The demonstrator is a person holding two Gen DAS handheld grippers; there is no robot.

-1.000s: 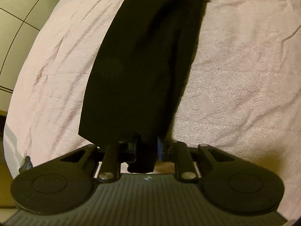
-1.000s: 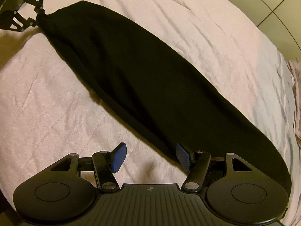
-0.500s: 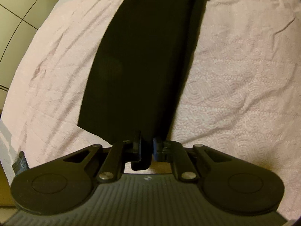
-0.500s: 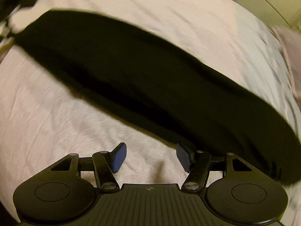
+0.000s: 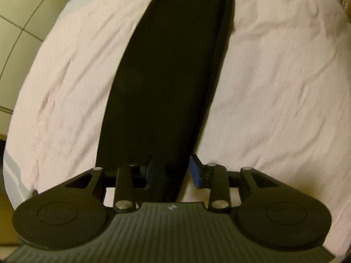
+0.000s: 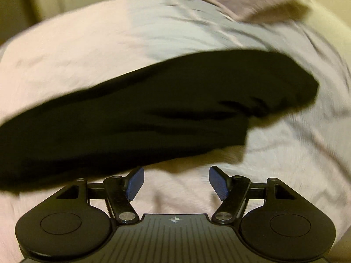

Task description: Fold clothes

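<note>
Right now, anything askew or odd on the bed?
Only one thing: the black garment lies long and narrow on the pink bedspread, but its far end is bunched and wrinkled rather than flat. No damage or spills visible.

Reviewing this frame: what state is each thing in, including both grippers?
Black garment: lying stretched in a long strip on the bed, one end between the left gripper's fingers.
Left gripper: jaws opening, pads off the cloth.
Right gripper: jaws opening, nothing between them.
Bedsheet: spread out, wrinkled.
Pillow: at the bed's far end, blurred.
</note>
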